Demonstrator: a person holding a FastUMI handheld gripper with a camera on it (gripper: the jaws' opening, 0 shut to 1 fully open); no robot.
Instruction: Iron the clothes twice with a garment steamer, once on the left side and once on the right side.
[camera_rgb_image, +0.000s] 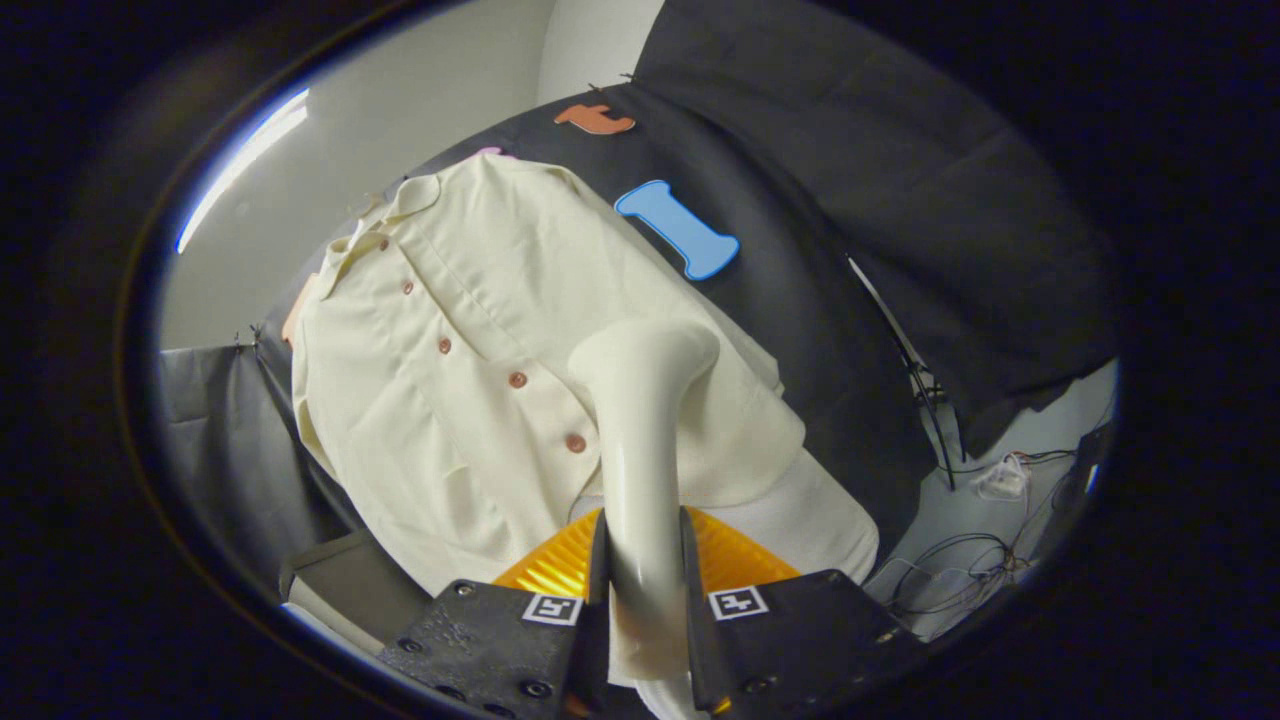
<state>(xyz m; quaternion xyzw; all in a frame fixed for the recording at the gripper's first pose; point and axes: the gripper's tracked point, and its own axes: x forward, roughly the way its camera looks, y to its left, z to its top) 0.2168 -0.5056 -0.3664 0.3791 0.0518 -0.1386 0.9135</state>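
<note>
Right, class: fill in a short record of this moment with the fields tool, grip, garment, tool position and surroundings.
tool: white garment steamer, handle running back between the fingers
grip: gripper shut on the steamer handle, both fingers pressing its sides
garment: cream button-up shirt, hanging against the black cloth wall, brown buttons down its front
tool position: steamer head over the shirt's lower part, just beside the button line; contact cannot be told
surroundings: loose cables on the floor beside the shirt

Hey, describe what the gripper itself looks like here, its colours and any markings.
The gripper has two flat black fingers rising from chunky, textured black blocks fastened with dark screws. Each block carries a small white square tag with a black pattern beside its finger. Ribbed, translucent orange plastic sits behind the fingers.
</note>
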